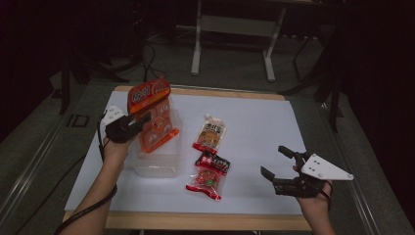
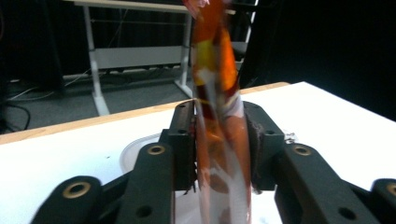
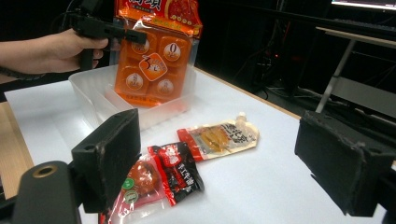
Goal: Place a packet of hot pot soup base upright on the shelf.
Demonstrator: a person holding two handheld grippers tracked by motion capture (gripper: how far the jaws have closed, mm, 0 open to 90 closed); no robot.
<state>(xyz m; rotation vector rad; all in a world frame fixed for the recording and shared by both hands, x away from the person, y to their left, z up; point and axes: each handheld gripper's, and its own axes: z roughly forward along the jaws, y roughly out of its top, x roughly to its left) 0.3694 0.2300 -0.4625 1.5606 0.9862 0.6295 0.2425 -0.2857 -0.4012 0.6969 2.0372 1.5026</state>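
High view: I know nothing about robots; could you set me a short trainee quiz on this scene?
1. True or false: the right gripper holds a packet.
2. The orange pack between the left gripper's fingers hangs over: A the clear tub, B the floor, C a chair.
3. How many packets lie flat on the white table?
Key: 1 false, it is open and empty. 2 A. 3 two: the spouted pouch and the red-black packet.

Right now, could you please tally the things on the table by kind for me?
Snack packs: 3, namely the orange pack held upright over the tub, the spouted pouch and the red-and-black packet.
Clear plastic tubs: 1, the tub.
Total: 4.
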